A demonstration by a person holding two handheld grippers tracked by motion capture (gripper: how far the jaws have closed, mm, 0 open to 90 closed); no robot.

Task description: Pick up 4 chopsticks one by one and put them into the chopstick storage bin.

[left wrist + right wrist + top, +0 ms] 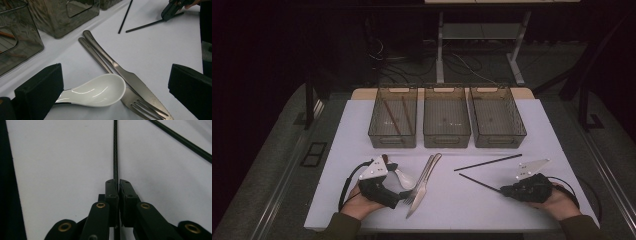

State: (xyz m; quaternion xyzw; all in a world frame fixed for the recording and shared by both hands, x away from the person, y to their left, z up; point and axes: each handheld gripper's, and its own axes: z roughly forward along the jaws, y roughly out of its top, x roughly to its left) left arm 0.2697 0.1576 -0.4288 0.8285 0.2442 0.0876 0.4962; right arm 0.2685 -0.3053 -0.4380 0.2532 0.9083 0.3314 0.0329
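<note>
Sorting of cutlery into bins underway: right tongs (117, 185) clamped on near black chopstick (115, 150), lying flat toward the surface's (492, 200) right front corner. Left tongs (112, 85) apart around white spoon (100, 91), near left front edge. Next, likely: lift clear, carry to left bin (377, 127) holding chopsticks. No legible writing.

Three bins (447, 122), four chopsticks (488, 162), one spoon (97, 91), one fork (140, 105), one knife (130, 77).
</note>
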